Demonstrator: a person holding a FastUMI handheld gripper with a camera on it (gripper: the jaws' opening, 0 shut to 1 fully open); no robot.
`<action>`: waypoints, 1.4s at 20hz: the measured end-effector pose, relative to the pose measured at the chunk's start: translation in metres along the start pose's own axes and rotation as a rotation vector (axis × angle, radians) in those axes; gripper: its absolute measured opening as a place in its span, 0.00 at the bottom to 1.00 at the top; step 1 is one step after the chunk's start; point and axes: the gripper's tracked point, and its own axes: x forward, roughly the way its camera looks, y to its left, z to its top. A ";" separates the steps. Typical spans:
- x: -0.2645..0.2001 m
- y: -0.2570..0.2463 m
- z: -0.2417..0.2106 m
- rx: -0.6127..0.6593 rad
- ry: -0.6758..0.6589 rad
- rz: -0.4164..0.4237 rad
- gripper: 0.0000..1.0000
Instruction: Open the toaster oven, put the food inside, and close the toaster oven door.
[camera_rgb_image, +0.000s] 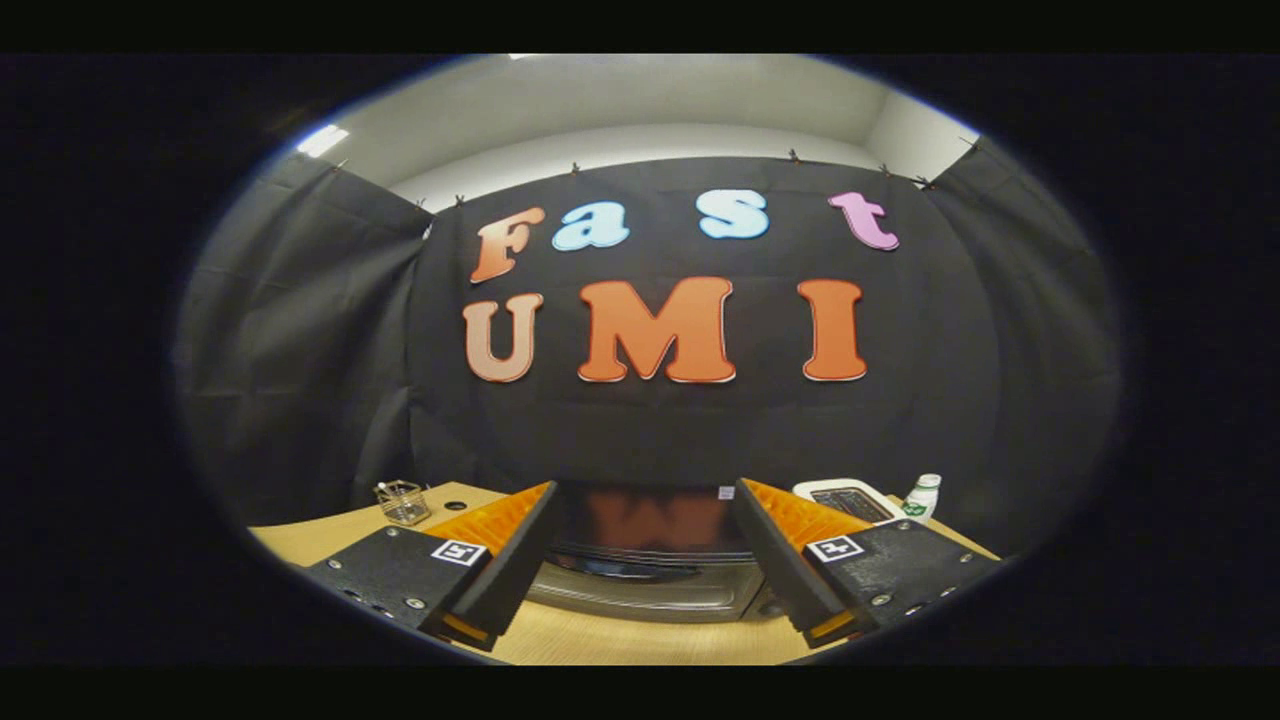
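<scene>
The toaster oven (645, 565) stands on the wooden table straight ahead, its glossy dark top and silver front showing between my two fingers. Its door looks shut, with a curved handle along the upper front. My gripper (645, 500) is open, the fingers spread wide to either side of the oven's top, held above and in front of it without touching. Nothing is between the fingers. The lower part of the oven is hidden behind the fingers.
A small wire basket (402, 501) sits on the table (330, 535) to the left beyond the left finger. To the right, beyond the right finger, lie a white flat device (845, 497) and a small white bottle with a green label (922, 497). Black cloth walls surround the table.
</scene>
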 end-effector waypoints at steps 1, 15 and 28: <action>0.008 0.001 -0.011 -0.002 0.025 -0.007 1.00; 0.053 0.026 -0.089 -0.025 0.172 -0.023 1.00; -0.028 0.053 -0.121 0.005 0.246 0.156 0.86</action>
